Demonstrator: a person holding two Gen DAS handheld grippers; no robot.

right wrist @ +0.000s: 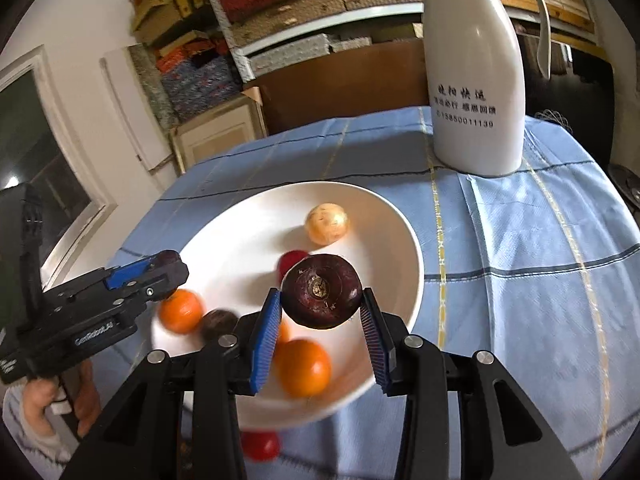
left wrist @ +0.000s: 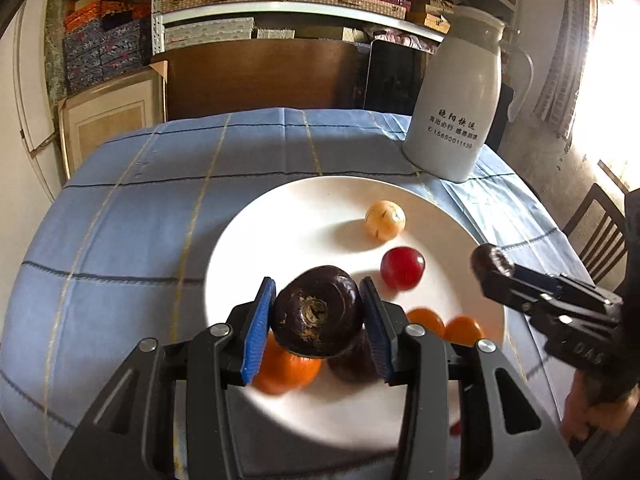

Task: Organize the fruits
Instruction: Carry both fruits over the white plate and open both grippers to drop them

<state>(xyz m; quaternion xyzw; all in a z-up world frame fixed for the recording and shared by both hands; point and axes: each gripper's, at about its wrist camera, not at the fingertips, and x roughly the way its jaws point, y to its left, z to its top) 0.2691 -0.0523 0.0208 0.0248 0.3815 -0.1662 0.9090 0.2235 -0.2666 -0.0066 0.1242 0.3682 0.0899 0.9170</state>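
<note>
A white plate [left wrist: 280,216] [right wrist: 240,232] lies on the blue checked tablecloth. My left gripper [left wrist: 318,312] is shut on a dark brown fruit [left wrist: 318,310] above the plate's near side. My right gripper [right wrist: 320,308] is shut on a dark purple fruit [right wrist: 322,290] above the plate's right part; it also shows in the left wrist view [left wrist: 492,264]. On the plate lie a pale yellow fruit [left wrist: 385,219] [right wrist: 327,223], a red fruit [left wrist: 402,267] [right wrist: 291,262], several orange fruits [left wrist: 288,368] [right wrist: 304,366] and another dark fruit [right wrist: 218,323].
A white thermos jug [left wrist: 460,108] [right wrist: 476,80] stands at the far right of the table. A red fruit [right wrist: 261,445] lies on the cloth off the plate's near edge. Shelves of boxes fill the back wall. A wooden chair [left wrist: 600,236] stands at the right.
</note>
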